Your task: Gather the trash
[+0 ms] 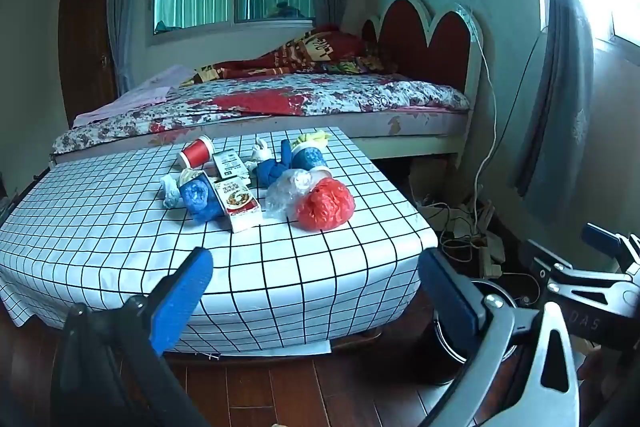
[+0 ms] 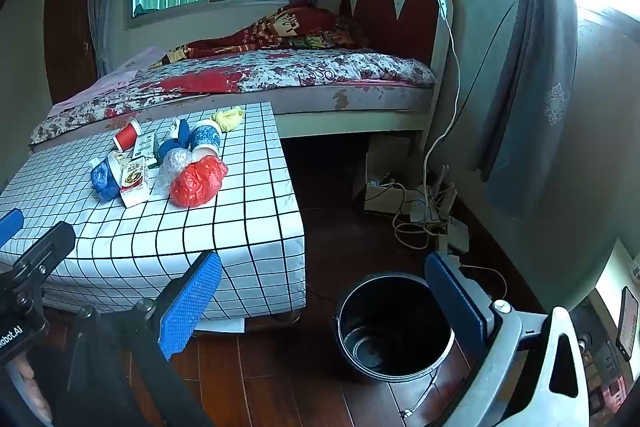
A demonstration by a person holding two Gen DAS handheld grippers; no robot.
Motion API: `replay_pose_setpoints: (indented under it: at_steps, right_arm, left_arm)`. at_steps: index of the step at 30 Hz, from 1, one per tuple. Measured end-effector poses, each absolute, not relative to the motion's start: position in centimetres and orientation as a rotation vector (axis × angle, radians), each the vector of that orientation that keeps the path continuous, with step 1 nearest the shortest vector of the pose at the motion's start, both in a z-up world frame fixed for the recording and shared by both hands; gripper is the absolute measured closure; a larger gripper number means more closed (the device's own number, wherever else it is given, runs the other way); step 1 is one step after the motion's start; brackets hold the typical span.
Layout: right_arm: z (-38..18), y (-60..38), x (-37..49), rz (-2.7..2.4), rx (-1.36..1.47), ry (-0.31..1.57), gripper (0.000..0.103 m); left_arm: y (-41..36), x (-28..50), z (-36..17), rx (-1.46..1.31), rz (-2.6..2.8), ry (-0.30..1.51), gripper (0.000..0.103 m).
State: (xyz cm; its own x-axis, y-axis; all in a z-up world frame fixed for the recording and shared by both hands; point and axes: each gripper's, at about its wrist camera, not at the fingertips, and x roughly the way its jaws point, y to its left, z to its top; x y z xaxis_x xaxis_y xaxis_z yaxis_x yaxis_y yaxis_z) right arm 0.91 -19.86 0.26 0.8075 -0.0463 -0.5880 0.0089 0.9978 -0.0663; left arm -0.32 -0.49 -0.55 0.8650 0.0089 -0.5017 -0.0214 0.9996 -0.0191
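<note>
A pile of trash lies on a low table with a white checked cloth (image 1: 120,227) (image 2: 248,219). It includes a red plastic bag (image 1: 326,203) (image 2: 198,181), a clear bag (image 1: 286,193), a food carton (image 1: 239,203) (image 2: 134,181), a blue bag (image 1: 198,197) (image 2: 102,179), a red cup (image 1: 198,151) (image 2: 127,135) and a blue patterned cup (image 1: 310,157) (image 2: 206,137). My left gripper (image 1: 316,291) is open and empty, short of the table's near edge. My right gripper (image 2: 324,301) is open and empty, above a black bucket (image 2: 394,327) on the floor.
A bed with a floral cover (image 1: 280,99) stands behind the table. Cables and a power strip (image 2: 420,211) lie on the wooden floor by the wall. Grey curtains (image 2: 532,67) hang at the right. The right gripper's body shows at the left wrist view's right edge (image 1: 592,279).
</note>
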Motion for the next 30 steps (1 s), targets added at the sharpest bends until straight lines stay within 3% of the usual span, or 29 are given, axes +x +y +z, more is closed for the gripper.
replay_pose_setpoints:
  at_steps: [30]
  right_arm:
    - [0.01,-19.89,0.65,-0.031,-0.063,0.634,0.001]
  left_arm:
    - [-0.41,-0.16,-0.27,-0.032,0.015,0.532,0.001]
